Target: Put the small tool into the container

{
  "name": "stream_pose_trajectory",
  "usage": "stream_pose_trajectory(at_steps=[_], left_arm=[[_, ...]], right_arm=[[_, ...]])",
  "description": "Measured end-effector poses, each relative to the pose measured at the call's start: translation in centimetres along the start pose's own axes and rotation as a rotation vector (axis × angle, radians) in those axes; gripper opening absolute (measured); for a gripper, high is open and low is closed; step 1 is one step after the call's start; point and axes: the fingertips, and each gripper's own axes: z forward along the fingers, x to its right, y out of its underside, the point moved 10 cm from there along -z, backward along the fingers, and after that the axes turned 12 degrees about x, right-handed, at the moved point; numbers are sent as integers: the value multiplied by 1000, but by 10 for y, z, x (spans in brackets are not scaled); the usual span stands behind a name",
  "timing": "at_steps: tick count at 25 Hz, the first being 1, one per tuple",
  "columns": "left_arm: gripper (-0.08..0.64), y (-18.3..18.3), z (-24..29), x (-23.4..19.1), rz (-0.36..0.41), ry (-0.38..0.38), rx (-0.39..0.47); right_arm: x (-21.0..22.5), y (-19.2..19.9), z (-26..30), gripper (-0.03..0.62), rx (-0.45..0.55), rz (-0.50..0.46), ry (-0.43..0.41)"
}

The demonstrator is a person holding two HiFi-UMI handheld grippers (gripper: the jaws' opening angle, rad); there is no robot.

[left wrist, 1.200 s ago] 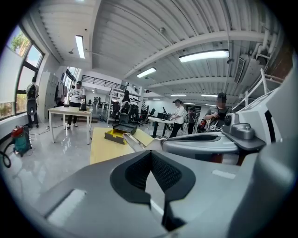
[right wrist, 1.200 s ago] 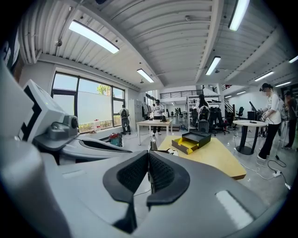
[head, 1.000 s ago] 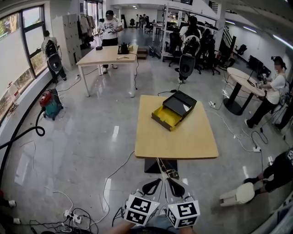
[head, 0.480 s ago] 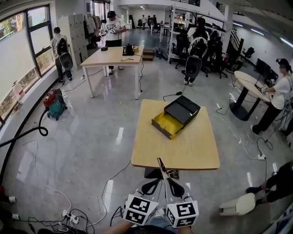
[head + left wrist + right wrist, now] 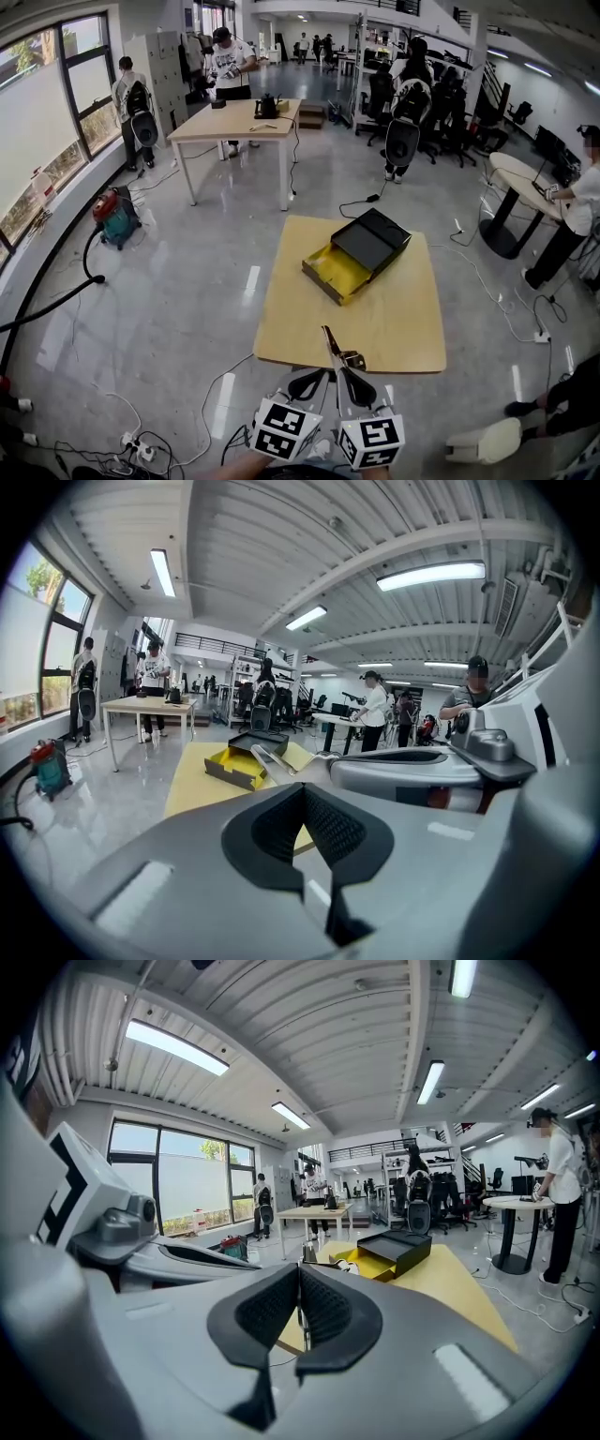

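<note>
Far left, a red-and-teal vacuum (image 5: 113, 215) sits on the grey floor by the windows, hose trailing off. Coming in along the bottom edge, the left gripper (image 5: 319, 375) is low and close to the body, marker cube facing up. In the left gripper view its jaws are clenched pad to pad, with nothing between them.

Just beside it, almost touching, is the right gripper (image 5: 345, 375). That's the one with the goods: the right gripper view shows its jaws clamped on the small tool (image 5: 334, 348), a thin strip running up between the ribbed pads. From the head view the tool pokes forward and slightly left, its pointed end lying over the near edge of the wooden table (image 5: 403, 323). It is in the air, not resting on the tabletop.

Further up the table, well apart from the tool, sits the container (image 5: 372, 241). It is a black box turned at an angle, with its yellow drawer (image 5: 338, 272) pulled out toward the near left.

Off to the right, a person stands at a round table (image 5: 517, 176).
</note>
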Motion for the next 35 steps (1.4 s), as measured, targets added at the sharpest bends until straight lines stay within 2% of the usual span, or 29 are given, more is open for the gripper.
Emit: stream_pose_trajectory(at_steps=[7,12,17,20,26,35], left_arm=[[15,-33,148,41,19,-44,-18],[15,-37,250,63,31,-64,-23],[15,-49,302,78,31,-62,-28],[15,-62,332,71,28,-61,-30],[15,-49,375,7,15,-57,-32],[15,-71,470,-150,2,-23,-26]], right_arm=[[153,-26,39,11,7,17,-42],[252,-27,68,11,2,23,-74],[305,-38,80,11,-3,27,-72],[330,-49,101,11,-7,25,-69],[341,-28,173,11,-18,15,-58],[355,-29,353,11,-39,-7,-40]])
